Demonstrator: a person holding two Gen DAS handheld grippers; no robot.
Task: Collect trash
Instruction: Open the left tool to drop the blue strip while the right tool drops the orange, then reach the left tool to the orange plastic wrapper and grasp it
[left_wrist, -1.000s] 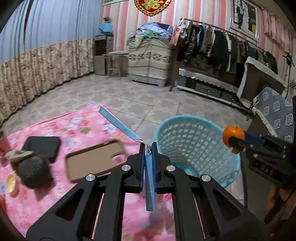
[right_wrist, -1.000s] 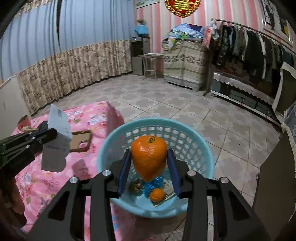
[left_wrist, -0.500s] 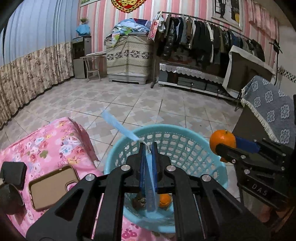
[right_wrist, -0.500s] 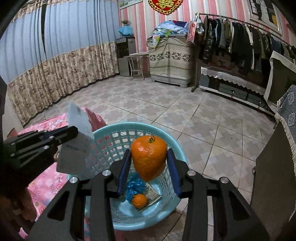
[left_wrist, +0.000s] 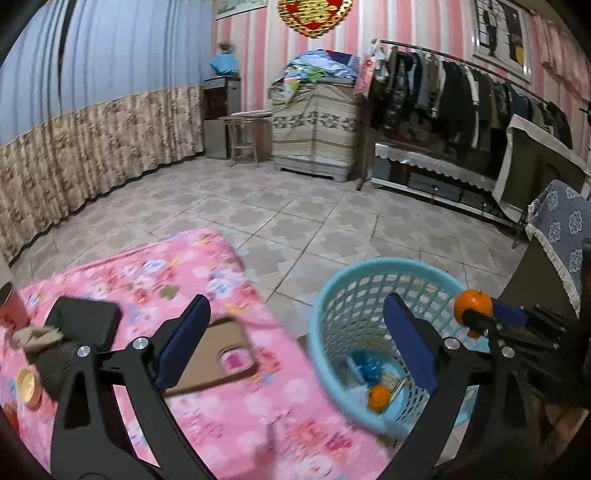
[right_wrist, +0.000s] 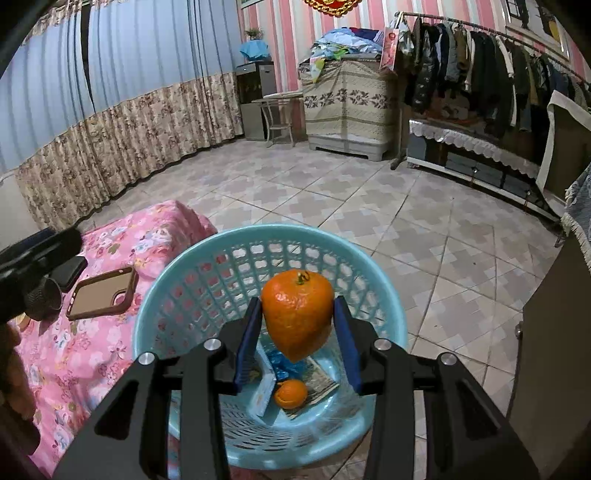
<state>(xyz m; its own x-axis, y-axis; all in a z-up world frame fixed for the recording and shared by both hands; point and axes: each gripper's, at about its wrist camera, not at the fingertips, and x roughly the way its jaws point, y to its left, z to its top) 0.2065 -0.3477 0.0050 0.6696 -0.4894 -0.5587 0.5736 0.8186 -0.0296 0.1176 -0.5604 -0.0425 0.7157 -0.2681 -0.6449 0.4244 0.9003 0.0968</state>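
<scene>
Orange pinched between right fingers, above basket.

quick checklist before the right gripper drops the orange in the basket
1. Orange clamped between the right gripper pads: ok.
2. Orange above the blue basket opening, inside the rim: ok in the right wrist view.
3. Left gripper clear of the drop path: ok; its jaws are opening with nothing between them, off to the table side.
4. Room in the basket: ok; only a small orange, a blue wrapper and paper scraps at the bottom.
5. Basket standing steady: cannot tell; its base is hidden.
</scene>
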